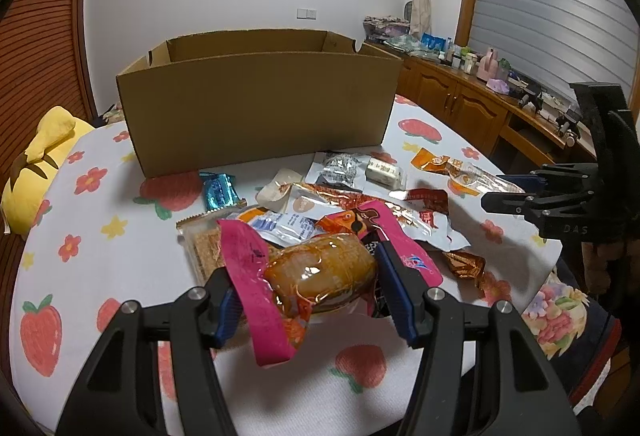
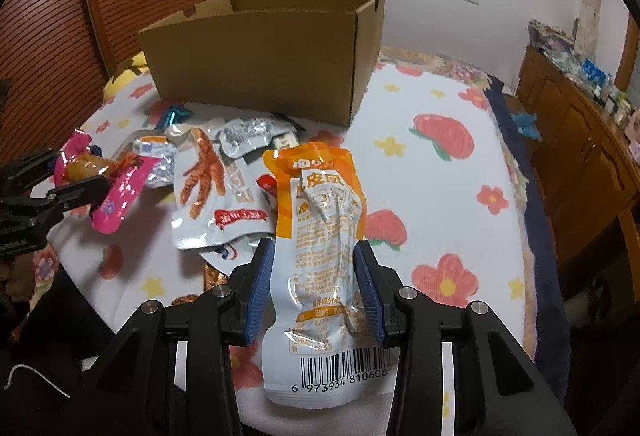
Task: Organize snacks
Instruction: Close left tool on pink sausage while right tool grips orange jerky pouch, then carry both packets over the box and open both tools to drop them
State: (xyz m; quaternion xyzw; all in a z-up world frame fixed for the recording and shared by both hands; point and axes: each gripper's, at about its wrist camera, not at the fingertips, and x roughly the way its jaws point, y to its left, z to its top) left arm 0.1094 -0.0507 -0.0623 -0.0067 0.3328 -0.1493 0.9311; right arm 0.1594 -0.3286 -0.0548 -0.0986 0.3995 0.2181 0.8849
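An open brown cardboard box (image 1: pixel 256 108) is standing on the strawberry-print tabletop (image 1: pixel 100 248). In front of the box, loose snack packets (image 1: pixel 340 172) are lying scattered. The left gripper (image 1: pixel 316 296) fingers are clenching a pink-edged clear packet (image 1: pixel 320 272) in front of the box; the right gripper (image 2: pixel 314 296) fingers are grasping an orange-and-white pouch (image 2: pixel 324 256).

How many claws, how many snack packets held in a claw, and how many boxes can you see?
Black claws with blue pads: 2, the left claw and the right claw
Held snack packets: 2, the pink plastic packet with a brown snack and the orange-and-white plastic pouch
Open brown cardboard box: 1
Total: 5
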